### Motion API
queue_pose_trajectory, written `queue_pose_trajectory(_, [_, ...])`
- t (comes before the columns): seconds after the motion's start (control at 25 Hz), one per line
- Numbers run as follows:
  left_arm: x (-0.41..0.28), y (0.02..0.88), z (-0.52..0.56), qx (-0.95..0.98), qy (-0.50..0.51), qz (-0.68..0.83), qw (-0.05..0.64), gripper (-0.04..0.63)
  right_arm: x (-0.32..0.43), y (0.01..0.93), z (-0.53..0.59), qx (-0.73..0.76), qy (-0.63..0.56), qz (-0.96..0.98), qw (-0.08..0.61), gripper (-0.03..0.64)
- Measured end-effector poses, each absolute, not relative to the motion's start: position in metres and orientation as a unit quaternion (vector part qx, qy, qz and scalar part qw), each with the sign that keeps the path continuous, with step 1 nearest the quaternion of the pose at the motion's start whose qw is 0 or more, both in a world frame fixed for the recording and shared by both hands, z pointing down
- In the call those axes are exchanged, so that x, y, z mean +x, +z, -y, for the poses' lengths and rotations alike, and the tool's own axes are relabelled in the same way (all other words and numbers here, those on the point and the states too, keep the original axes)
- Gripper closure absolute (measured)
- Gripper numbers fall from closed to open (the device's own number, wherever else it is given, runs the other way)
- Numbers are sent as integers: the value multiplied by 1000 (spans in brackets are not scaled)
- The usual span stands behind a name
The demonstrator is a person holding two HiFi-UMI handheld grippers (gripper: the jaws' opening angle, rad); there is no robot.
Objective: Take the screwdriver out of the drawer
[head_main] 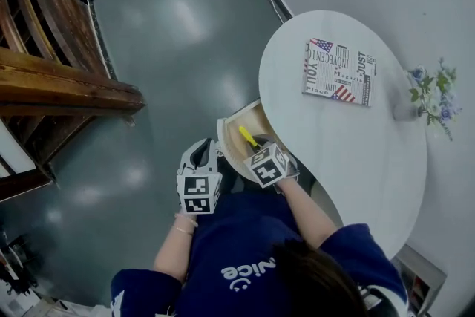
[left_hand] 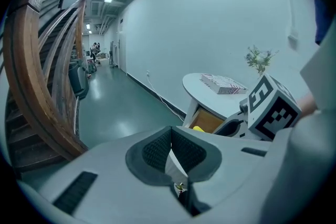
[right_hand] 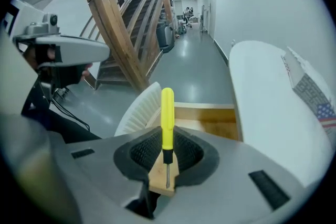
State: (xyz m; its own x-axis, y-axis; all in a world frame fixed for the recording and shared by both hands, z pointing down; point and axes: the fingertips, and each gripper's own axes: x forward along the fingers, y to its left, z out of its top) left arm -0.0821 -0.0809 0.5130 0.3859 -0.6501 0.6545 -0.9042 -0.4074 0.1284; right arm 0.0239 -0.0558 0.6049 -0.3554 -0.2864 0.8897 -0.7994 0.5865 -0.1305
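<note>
The screwdriver (right_hand: 167, 115) has a yellow handle, a black collar and a thin metal shaft. My right gripper (right_hand: 167, 140) is shut on it, the handle pointing away past the fingertips. In the head view the screwdriver (head_main: 247, 136) hangs over the open drawer (head_main: 239, 122) in my right gripper (head_main: 257, 150). The drawer (right_hand: 210, 119) has a wooden inside and a white ribbed front, and sits under the round white table (head_main: 371, 152). My left gripper (head_main: 201, 154) hovers left of the drawer, and in its own view the left gripper (left_hand: 170, 136) is shut with nothing held.
A book with a flag print (head_main: 339, 72) lies on the table, and a small vase of flowers (head_main: 430, 94) stands at its right edge. A wooden staircase (head_main: 44, 48) rises at the left. A grey-green floor (head_main: 171, 33) stretches between the stairs and the table.
</note>
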Motion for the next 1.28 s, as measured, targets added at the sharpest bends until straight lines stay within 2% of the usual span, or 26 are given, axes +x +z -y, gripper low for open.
queue_pose_trajectory(0.56, [-58, 478, 97, 840, 230, 448, 202, 591, 42, 513, 73, 471, 251, 773, 344, 546])
queue_pose_trajectory(0.76, [-45, 458, 103, 861, 219, 428, 164, 591, 56, 479, 77, 527, 217, 761, 311, 546])
queue_pose_trajectory(1.0, [-32, 440, 104, 880, 196, 406, 146, 591, 76, 450, 77, 605, 203, 733, 238, 546])
queue_pose_trajectory(1.28, [-28, 419, 106, 892, 182, 395, 122, 591, 97, 433, 66, 657, 196, 700, 200, 545])
